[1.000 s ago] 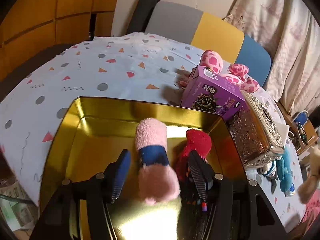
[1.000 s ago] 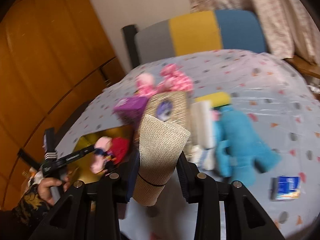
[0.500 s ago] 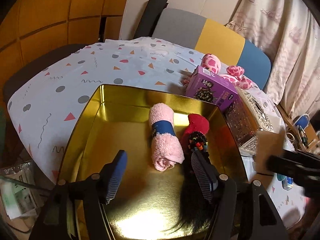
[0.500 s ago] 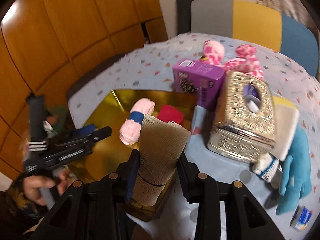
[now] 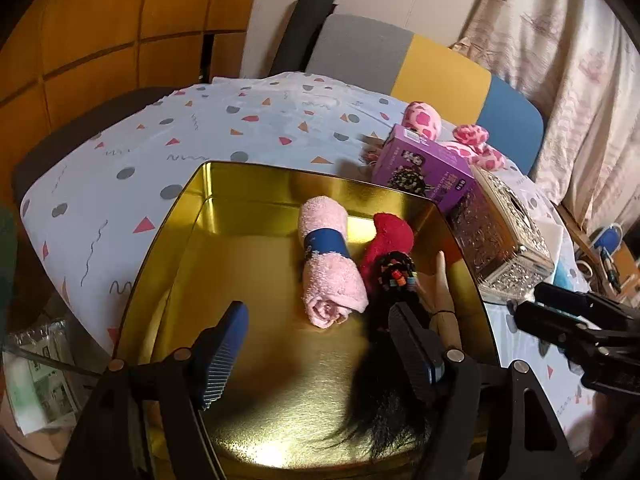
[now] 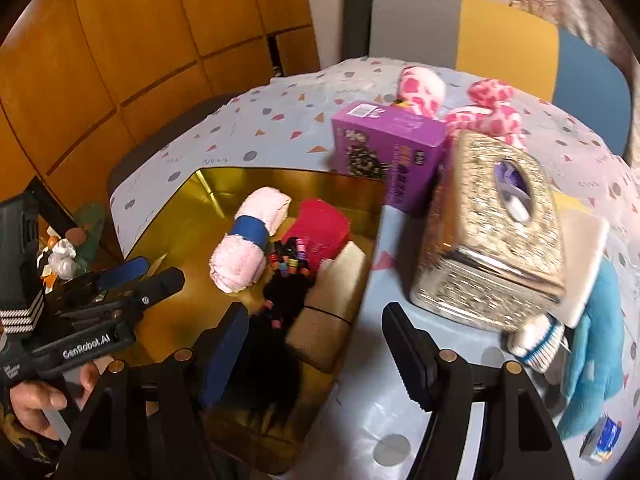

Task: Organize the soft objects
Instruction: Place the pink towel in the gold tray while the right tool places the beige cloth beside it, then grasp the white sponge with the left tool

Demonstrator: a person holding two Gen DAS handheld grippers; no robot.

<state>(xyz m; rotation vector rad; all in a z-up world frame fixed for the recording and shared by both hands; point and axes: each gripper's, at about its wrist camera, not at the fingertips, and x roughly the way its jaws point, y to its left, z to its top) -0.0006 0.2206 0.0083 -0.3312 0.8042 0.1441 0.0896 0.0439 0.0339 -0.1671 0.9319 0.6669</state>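
Soft rolls, three: pink towel roll with blue band (image 6: 249, 245), red cloth (image 6: 320, 232), tan ribbed roll (image 6: 332, 312), inside our shiny gold tin (image 5: 256, 188). Both tongs, left gripper (image 5: 320, 344) and right gripper (image 6: 316, 344), gape wide, holding nothing.

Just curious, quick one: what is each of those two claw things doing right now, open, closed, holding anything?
Left gripper: open, holding nothing.
Right gripper: open, holding nothing.

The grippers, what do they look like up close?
Both the left gripper and right gripper have black angular frames, brass-coloured screws and blue ribbed finger pads. The left's body carries white "GenRobot.AI" lettering; a dark patterned sleeve shows behind it.
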